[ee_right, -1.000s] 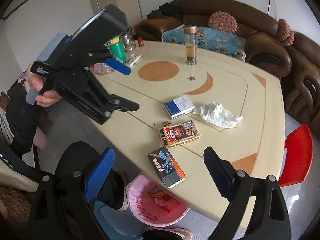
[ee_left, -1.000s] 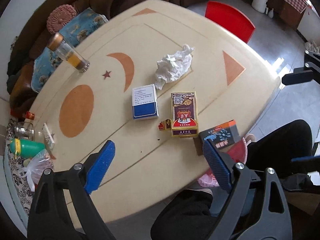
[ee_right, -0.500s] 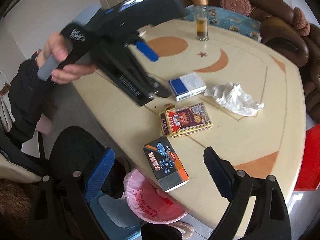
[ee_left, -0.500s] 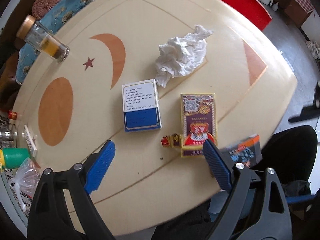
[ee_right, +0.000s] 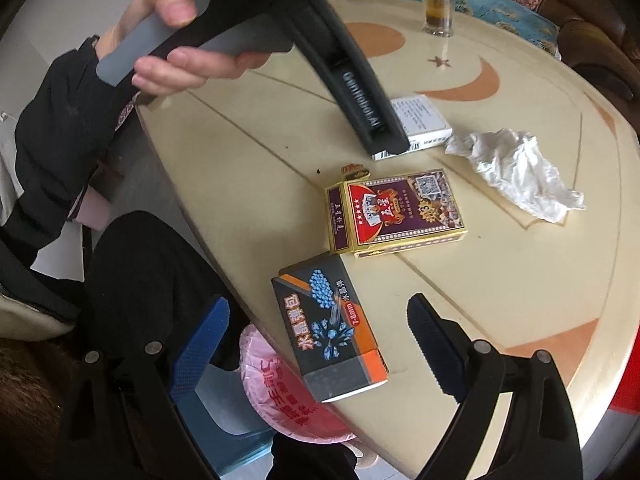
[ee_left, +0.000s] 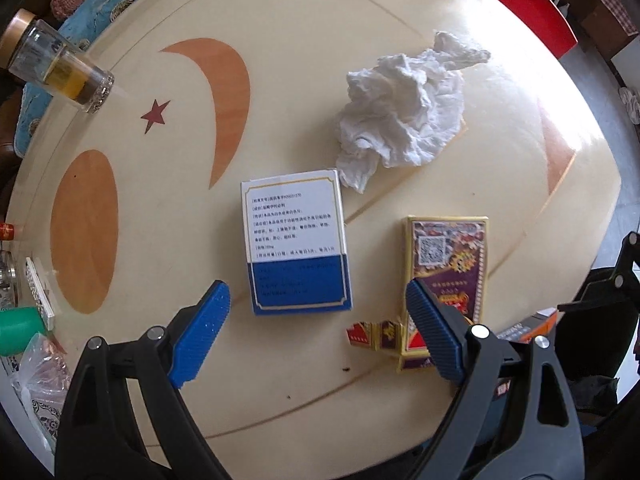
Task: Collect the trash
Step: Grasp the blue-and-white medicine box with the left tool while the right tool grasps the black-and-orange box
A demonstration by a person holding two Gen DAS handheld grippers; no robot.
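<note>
A white-and-blue box (ee_left: 296,240) lies on the cream table, just ahead of my open, empty left gripper (ee_left: 316,332). A crumpled white tissue (ee_left: 404,112) lies beyond it. A purple-and-gold card box (ee_left: 448,276) lies beside the left gripper's right finger. In the right wrist view my open, empty right gripper (ee_right: 316,344) hovers over a black-and-orange box (ee_right: 332,328) at the table's near edge, with the card box (ee_right: 396,212), tissue (ee_right: 516,172) and white-and-blue box (ee_right: 424,120) farther off. A pink-bagged bin (ee_right: 280,396) stands below the edge.
A glass bottle of amber liquid (ee_left: 56,68) stands at the far side of the table (ee_left: 280,40). A green cup (ee_left: 16,324) and small items sit at its left end. A red chair (ee_left: 520,4) and a brown sofa (ee_right: 592,40) surround it.
My left gripper has moved forward over the table, closing on the white-and-blue box. My right gripper has dropped nearer the black-and-orange box. Both stay open.
</note>
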